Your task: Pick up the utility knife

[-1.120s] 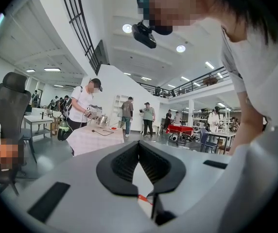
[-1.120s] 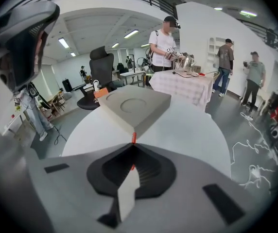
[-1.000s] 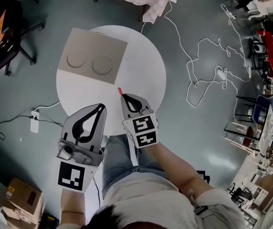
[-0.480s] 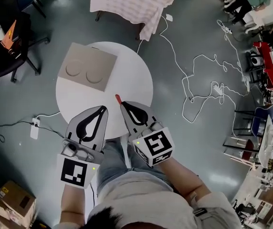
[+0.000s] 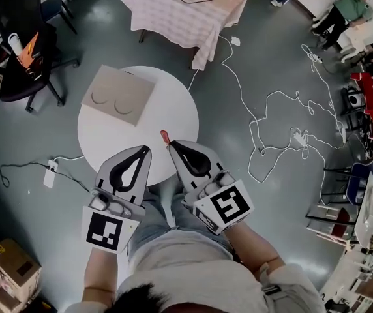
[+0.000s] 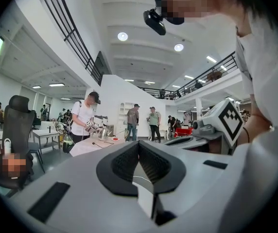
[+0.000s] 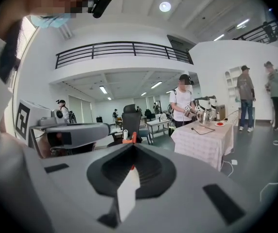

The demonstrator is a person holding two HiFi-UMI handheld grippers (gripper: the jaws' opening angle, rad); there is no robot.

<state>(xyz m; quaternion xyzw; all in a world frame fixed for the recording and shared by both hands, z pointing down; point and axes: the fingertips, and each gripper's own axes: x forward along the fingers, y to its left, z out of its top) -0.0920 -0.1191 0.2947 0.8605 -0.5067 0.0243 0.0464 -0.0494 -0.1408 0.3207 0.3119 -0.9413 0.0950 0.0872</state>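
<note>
- the right gripper (image 5: 168,142) has its fingers squeezed tight on the utility knife (image 5: 164,135). only the knife's red tip pokes out past the fingertips, aimed at roughly 11 o'clock in the head view
- so the knife is up in that gripper, hanging over the 5 o'clock edge of the round white tabletop (image 5: 108,142)
- in the right gripper view you only get a tiny sliver of red (image 7: 131,168) down between the fingers, and the rest of the knife is hidden
- the left gripper (image 5: 147,150) sits just beside the right one, at its 9 o'clock. its fingers are pressed together tip to tip with nothing between them, and the left gripper view shows the same
- both gripper views look out across the big hall, with a few people standing around in the background
- a cardboard sheet (image 5: 118,95) with two round dents lies on the 11 o'clock part of the tabletop, well apart from both grippers
- around it on the floor in the head view: a cloth-covered table (image 5: 186,12) at 12 o'clock, an office chair (image 5: 23,51) at 10, a power strip (image 5: 49,173) at 9, and loops of white cable (image 5: 265,109) at about 2 to 3
</note>
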